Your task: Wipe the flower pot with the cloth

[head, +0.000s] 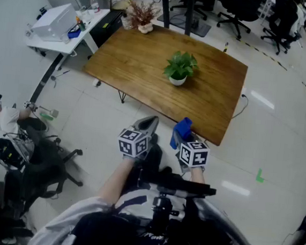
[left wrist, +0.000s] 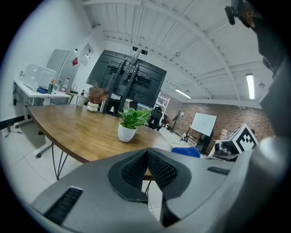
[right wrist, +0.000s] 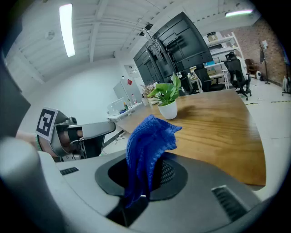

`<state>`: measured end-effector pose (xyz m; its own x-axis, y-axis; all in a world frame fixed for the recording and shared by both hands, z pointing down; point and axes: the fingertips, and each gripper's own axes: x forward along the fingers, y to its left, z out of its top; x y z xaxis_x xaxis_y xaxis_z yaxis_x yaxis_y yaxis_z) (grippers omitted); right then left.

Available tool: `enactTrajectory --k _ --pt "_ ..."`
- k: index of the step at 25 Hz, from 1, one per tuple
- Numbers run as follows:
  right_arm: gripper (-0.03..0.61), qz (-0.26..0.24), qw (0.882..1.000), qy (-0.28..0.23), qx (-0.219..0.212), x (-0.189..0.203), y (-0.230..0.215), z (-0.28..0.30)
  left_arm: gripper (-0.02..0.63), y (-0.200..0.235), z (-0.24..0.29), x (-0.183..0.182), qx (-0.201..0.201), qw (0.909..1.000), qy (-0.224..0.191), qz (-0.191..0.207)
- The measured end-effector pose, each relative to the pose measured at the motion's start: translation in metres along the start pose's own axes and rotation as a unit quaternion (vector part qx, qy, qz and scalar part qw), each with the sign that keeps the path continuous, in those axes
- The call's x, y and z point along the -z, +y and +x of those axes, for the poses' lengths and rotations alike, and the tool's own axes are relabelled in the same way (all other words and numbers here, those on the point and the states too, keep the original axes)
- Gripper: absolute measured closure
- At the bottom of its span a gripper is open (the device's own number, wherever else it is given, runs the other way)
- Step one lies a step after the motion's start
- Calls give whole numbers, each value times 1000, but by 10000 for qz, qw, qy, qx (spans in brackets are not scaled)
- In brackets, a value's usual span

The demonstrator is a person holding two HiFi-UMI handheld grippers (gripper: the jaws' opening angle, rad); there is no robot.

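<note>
R gripper [right wrist: 145,181] jaws are clamped on the lower end of the blue cloth [right wrist: 148,143], which bunches up btwn the pads and stands above them w/ a loose tip; L gripper [left wrist: 146,169] jaws are pressed together w/ nothing btwn them. Both are held side by side close to the person's body, L at 9 o'clock of R, at the near edge of the wooden table [head: 132,63]. The flower pot [head: 177,80], small, white, w/ a leafy green plant [head: 181,64] in it, stands upright near the table's ctr, approx 12 o'clock from the grippers and well apart from both; nothing touches it. In the R gripper view it sits past the cloth's tip at 1 o'clock; in the L gripper view it's at 11 o'clock above the shut jaws. Judgement: cloth is already gripped, so the step in hand is the approach, and wiping hasn't begun. Next move calls for reaching fwd toward 12 o'clock and laying the cloth's free part against the pot's side wall. The pot looks light and could slide or tip under a sideways rub, so the L gripper prob needs to open and steady the rim or far side while R wipes. Elsewhere: a pot of dried flowers [head: 143,16] at the table's 11 o'clock corner, a white side desk [head: 74,41] at 10 o'clock, a seated person [head: 2,118] at 9 o'clock, none in the way
</note>
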<state>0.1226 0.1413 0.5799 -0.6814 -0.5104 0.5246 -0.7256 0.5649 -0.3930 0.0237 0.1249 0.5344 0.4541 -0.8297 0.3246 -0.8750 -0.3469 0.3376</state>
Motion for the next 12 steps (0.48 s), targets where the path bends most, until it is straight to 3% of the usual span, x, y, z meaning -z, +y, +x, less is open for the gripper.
enactTrajectory --k 6,12 --pt "500 -63 9997 101 200 -28 -24 36 612 35 31 -7 35 9999 28 -107" --pt "500 133 9984 16 546 -69 -54 83 612 92 90 -52 244 9997 26 -16"
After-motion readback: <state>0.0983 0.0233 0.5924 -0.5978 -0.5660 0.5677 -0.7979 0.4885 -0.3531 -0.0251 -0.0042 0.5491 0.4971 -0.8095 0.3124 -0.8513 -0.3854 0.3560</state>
